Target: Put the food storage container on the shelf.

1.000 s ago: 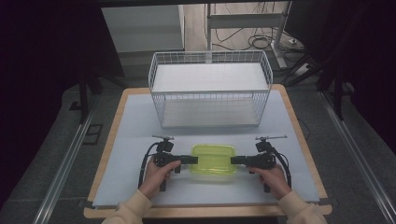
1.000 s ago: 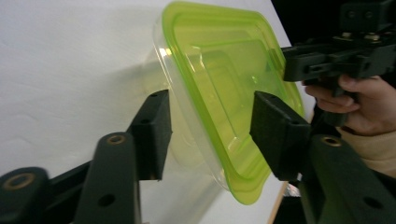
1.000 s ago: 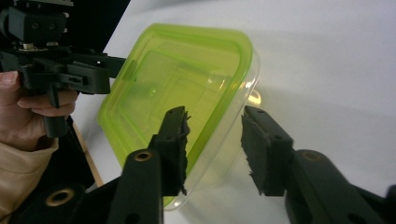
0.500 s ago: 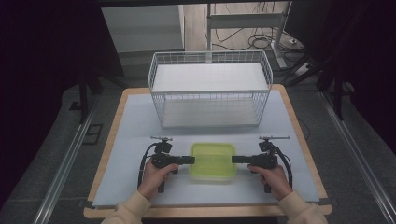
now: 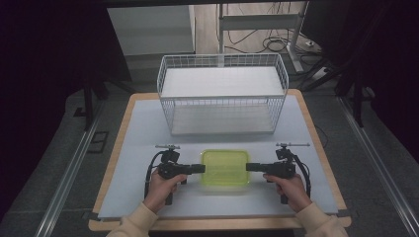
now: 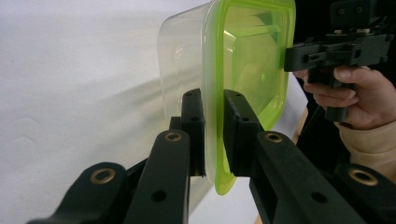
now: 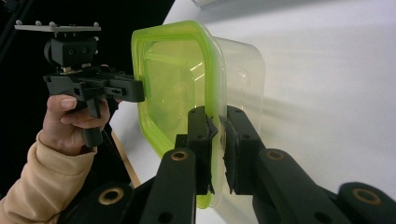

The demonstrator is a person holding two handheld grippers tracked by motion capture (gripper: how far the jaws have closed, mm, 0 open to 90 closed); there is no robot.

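Observation:
A clear plastic container with a green lid [image 5: 225, 168] sits near the table's front edge, between my two grippers. My left gripper [image 5: 200, 169] is shut on the lid's rim at the left end; up close the pads [image 6: 194, 112] pinch the container [image 6: 247, 56] rim. My right gripper [image 5: 249, 167] grips the right end. Its jaws have just been closing with the rim between them, and the pads [image 7: 198, 130] press on the container [image 7: 173, 79]. Each gripper view also shows the other hand's gripper [image 6: 327, 51] [image 7: 93, 86] at the far end. Whether the container rests on the table I cannot tell.
A white wire basket [image 5: 222, 94] stands at the back of the table, open at the top. The white mat [image 5: 138, 143] covers the wooden tabletop, with bare room on both sides of the container. Cables lie on the floor behind.
Both grippers have edged slightly inward onto the container's two ends. The container now shows a touch farther from the front edge.

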